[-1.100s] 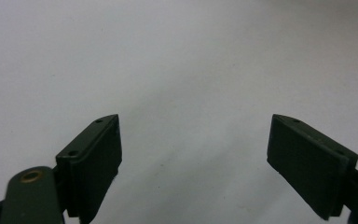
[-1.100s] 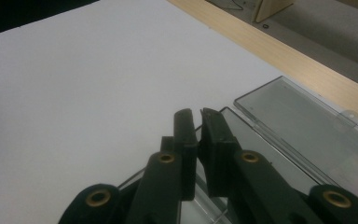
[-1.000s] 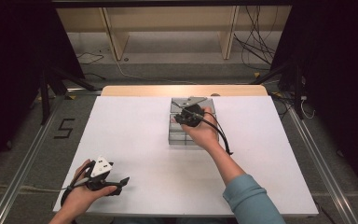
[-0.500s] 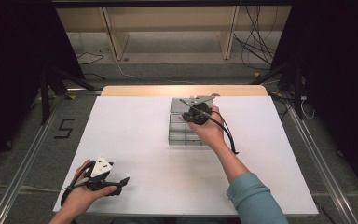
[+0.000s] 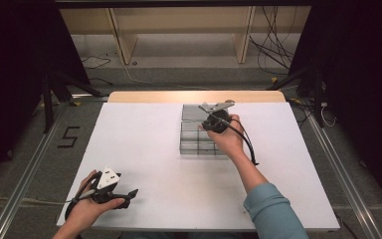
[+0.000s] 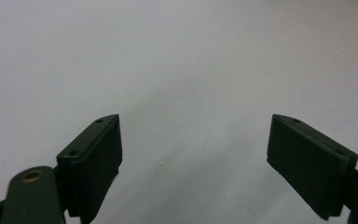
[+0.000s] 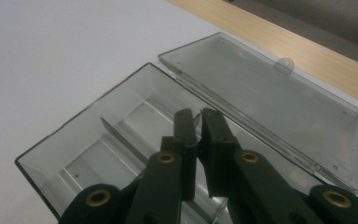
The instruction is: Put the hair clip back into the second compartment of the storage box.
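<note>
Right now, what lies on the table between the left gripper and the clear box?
Nothing: in the high view, bare white table separates the left gripper from the clear box.

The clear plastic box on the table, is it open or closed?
Open: the clear plastic box has its lid folded back flat, and its divided compartments look empty.

Clear glossy plastic compartment box with smooth open lid, matt white desk, pale wood far edge, matt black jaws.

Bright, even overhead light; dark surroundings; soft focus; faint shadows.
</note>
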Action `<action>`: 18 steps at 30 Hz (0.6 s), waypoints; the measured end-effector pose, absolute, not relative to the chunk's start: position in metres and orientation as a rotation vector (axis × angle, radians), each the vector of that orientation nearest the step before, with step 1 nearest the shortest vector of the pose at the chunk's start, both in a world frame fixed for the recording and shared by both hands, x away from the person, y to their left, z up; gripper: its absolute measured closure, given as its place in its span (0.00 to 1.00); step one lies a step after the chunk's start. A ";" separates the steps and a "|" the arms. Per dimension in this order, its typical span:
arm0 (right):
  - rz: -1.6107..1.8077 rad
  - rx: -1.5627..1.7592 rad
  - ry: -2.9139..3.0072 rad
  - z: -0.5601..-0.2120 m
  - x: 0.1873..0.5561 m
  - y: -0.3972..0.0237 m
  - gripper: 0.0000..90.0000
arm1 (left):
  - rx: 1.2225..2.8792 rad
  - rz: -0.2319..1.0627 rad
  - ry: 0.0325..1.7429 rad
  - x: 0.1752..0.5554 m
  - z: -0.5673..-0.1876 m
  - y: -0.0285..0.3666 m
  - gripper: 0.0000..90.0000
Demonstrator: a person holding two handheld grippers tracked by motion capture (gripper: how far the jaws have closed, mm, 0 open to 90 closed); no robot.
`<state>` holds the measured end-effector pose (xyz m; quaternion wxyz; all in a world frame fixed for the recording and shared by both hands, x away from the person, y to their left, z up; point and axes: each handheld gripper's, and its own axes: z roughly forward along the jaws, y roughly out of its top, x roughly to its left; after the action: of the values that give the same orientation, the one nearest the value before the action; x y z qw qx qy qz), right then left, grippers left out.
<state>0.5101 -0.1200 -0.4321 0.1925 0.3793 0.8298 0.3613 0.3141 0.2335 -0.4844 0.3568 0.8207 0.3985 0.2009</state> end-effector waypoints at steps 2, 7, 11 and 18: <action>1.007 1.067 2.333 -0.434 0.510 -0.121 0.95 | 2.121 0.518 1.030 0.314 -0.484 0.234 0.20; 0.999 1.083 2.333 -0.438 0.512 -0.123 0.95 | 2.122 0.520 1.029 0.314 -0.484 0.234 0.20; 0.991 1.090 2.338 -0.439 0.513 -0.123 0.95 | 2.122 0.521 1.029 0.314 -0.484 0.234 0.20; 0.979 1.095 2.351 -0.443 0.515 -0.120 0.95 | 2.121 0.519 1.029 0.314 -0.484 0.234 0.20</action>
<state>0.5147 -0.1202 -0.4433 0.1835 0.3884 0.8336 0.3471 0.3140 0.2337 -0.4842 0.3559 0.8212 0.3982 0.2009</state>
